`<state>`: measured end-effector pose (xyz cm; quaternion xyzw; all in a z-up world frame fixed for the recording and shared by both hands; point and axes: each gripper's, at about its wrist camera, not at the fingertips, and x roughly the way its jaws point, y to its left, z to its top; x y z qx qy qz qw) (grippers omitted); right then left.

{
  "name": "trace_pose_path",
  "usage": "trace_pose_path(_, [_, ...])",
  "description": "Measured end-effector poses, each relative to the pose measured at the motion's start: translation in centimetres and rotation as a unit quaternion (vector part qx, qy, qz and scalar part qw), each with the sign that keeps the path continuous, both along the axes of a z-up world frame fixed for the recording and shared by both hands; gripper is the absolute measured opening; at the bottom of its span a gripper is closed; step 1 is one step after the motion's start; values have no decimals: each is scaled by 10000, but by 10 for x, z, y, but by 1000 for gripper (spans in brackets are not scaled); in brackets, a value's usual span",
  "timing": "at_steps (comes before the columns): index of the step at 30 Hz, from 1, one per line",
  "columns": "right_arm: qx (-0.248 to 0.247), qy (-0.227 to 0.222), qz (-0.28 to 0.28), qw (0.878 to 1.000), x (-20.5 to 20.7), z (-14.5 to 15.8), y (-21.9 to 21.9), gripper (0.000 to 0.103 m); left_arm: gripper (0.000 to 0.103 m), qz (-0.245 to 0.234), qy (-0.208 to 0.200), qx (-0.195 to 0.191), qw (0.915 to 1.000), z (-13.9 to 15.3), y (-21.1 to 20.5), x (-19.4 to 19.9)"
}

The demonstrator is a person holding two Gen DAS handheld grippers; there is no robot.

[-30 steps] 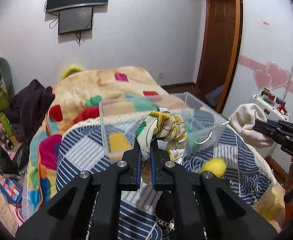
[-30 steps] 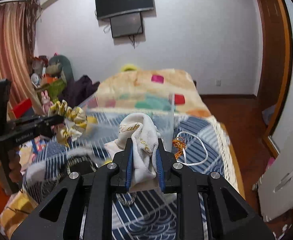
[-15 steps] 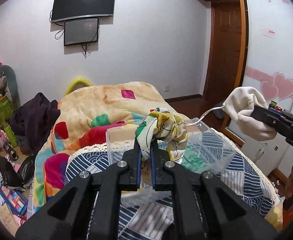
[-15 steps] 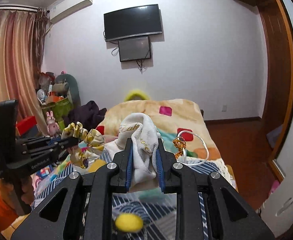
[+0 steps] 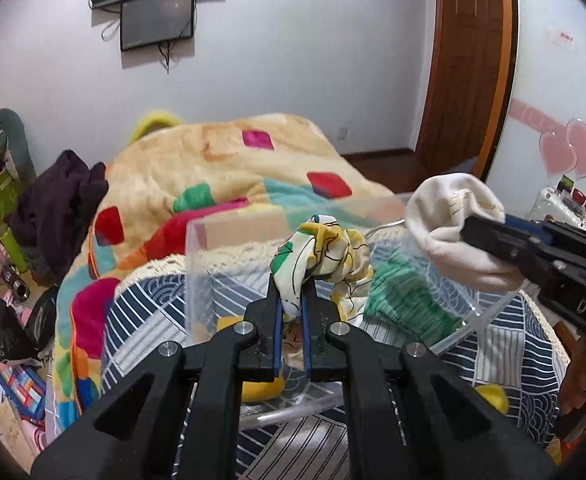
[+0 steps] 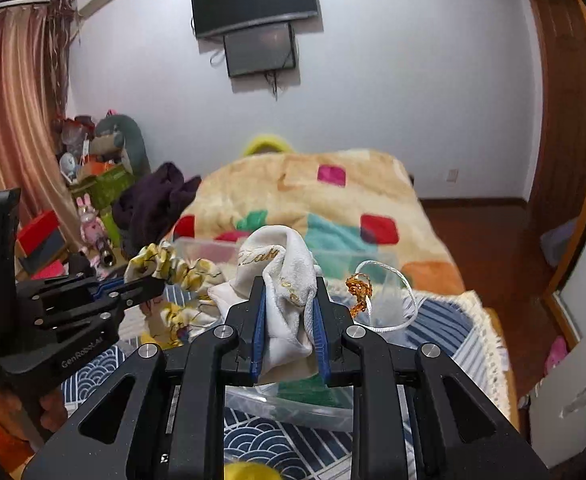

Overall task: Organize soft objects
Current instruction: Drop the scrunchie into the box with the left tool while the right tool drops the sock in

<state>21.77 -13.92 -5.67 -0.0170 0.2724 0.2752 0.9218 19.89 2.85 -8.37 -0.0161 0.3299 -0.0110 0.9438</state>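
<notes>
Left gripper (image 5: 292, 298) — pinching scrunchie (image 5: 325, 256). Right gripper (image 6: 288, 308) — pinching pouch (image 6: 281, 280). Both held above clear bin (image 5: 229, 240) on bed (image 5: 145, 312).

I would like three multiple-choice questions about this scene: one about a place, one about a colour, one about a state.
1. Where is the clear plastic box?
A. on the bed
B. on the floor
C. on a shelf

2. What colour is the pouch in the right gripper?
A. black
B. white
C. red

3. What state is the left gripper in?
A. open and empty
B. shut on the scrunchie
C. out of view

Answers: 1 A, the box sits on the patterned bedcover. 2 B, it is white fabric with gold lettering. 3 B, its jaws pinch the floral fabric.
</notes>
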Motion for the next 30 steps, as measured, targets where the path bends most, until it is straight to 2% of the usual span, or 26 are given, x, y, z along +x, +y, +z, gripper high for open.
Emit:
trace_pose_path(11, [-562,581,189,9965,16,-31,18,19,7,-181,592,-215,9979,-27,0,20])
trace_pose_path(17, [-739,495,155,9959,12,-34,18,23,28,-294,481,-49,9984,-25,-7,11])
trace_pose_path(19, [-754,478,150,9959,12,-32,18,26,43,-294,411,-3,9987,-21,-8,6])
trace_pose_path(21, [-733,452,142,9962,11,-28,15,31,49,-293,334,-35,9990,-17,-7,1])
trace_pose_path(23, [-667,401,128,9969,8,-24,10,36,50,-305,294,-64,9991,-13,-6,-4])
trace_pose_path(26, [-599,319,104,9976,4,-18,3,38,52,-322,225,-81,9992,-6,-5,-13])
trace_pose_path(30, [-465,179,94,9987,-7,-7,-7,46,73,-252,26,-110,9996,4,-5,-30])
